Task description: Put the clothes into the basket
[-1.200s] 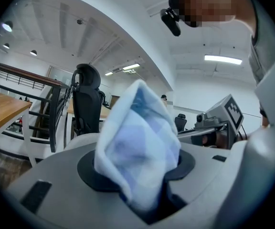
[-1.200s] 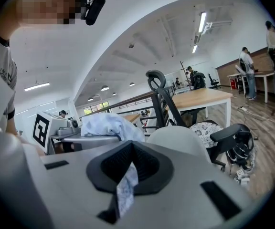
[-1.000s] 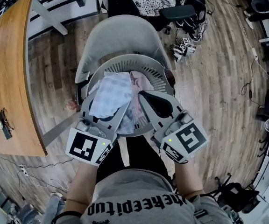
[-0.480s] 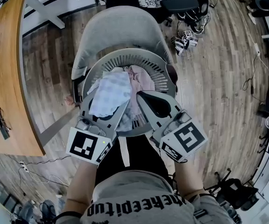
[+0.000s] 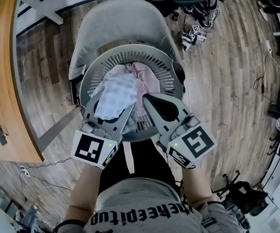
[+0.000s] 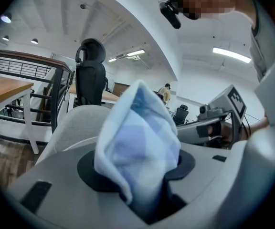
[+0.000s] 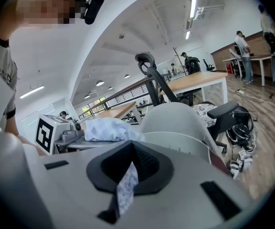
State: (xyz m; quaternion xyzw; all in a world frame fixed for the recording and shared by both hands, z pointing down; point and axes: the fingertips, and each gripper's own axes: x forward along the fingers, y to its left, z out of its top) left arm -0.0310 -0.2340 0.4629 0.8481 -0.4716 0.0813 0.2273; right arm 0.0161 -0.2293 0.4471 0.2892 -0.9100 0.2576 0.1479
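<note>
Half the basket hides under the left hand-held gripper's checked cloth

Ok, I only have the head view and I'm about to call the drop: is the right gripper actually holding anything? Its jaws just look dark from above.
Observer: Yes. The right gripper view shows the right gripper pinching a thin strip of pale patterned fabric.
Operator: And the left, under that cloth?
Observer: The left gripper view shows the left gripper clamped on the blue-and-white checked cloth, bunched between its jaws.
</note>
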